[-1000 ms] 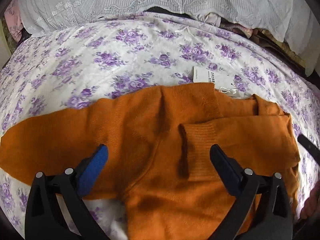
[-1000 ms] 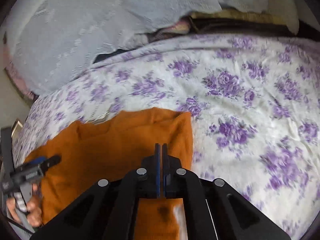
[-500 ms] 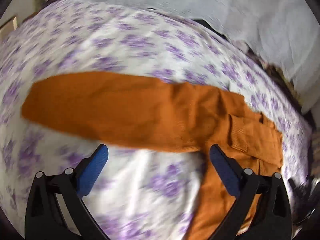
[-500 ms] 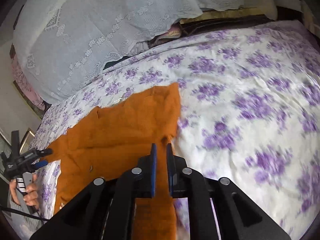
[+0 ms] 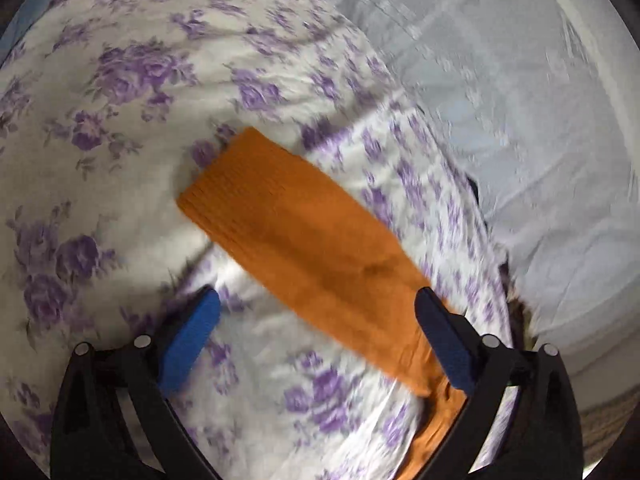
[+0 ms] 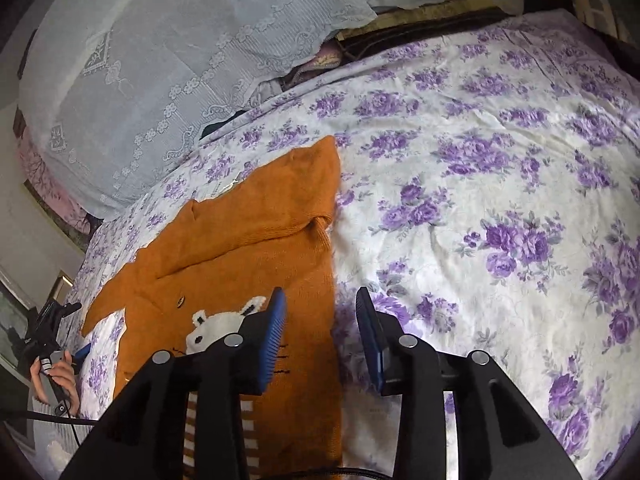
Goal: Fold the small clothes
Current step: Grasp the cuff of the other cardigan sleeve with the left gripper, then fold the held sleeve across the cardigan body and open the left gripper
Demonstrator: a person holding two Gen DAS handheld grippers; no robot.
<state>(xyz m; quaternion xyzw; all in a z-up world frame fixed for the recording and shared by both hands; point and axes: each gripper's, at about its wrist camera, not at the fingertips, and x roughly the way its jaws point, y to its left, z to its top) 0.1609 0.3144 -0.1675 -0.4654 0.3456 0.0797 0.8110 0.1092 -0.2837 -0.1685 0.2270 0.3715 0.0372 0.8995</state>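
Note:
An orange knit sweater [image 6: 240,248] with a white animal patch [image 6: 222,322] lies flat on the purple-flowered bedsheet [image 6: 480,184]. One sleeve is folded across its chest. My right gripper [image 6: 320,332] is open and empty, over the sweater's right edge. In the left wrist view the other sleeve [image 5: 296,240] stretches out straight, its ribbed cuff at the far end. My left gripper [image 5: 316,340] is open and empty, just above that sleeve's near part. The left gripper also shows in the right wrist view [image 6: 60,320], held in a hand at the far left.
White lace pillows [image 6: 180,60] are stacked at the head of the bed, also in the left wrist view [image 5: 520,120]. Darker bedding [image 6: 400,28] sits behind them. The bed's left edge and the floor lie beyond the hand.
My right gripper has opened and let go of the folded sleeve, then drawn back. My left gripper has swung left, from over the sweater's body to the outstretched sleeve.

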